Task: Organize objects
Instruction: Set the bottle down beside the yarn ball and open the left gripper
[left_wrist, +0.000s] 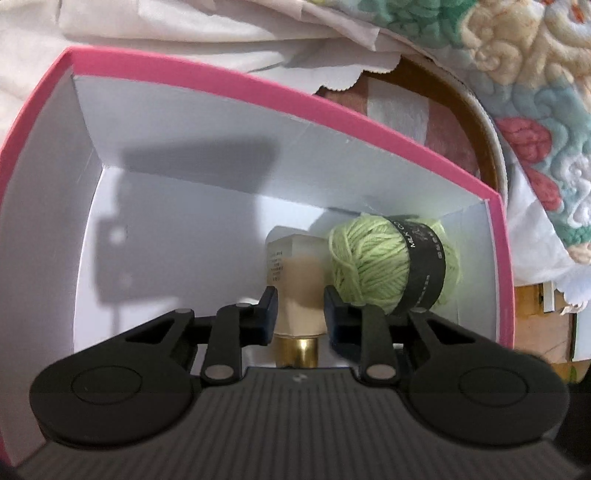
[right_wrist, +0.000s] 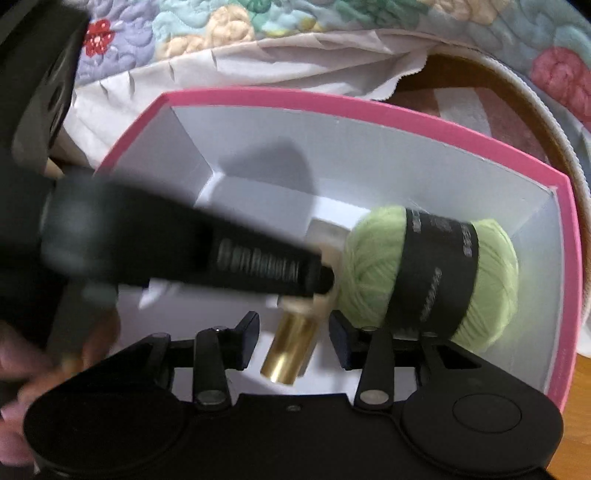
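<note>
Bottle (right_wrist: 286, 347) body behind blurred left gripper (right_wrist: 325, 275)

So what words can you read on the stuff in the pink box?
"MILK CO": white letters on the black band round the yarn; the rest is cut off.
More white print on that band: too small to read.
Small print on the bottle: too blurred to read.
Lettering on the dark tool across the right wrist view: blurred, unreadable.
Box: no words visible.
</note>
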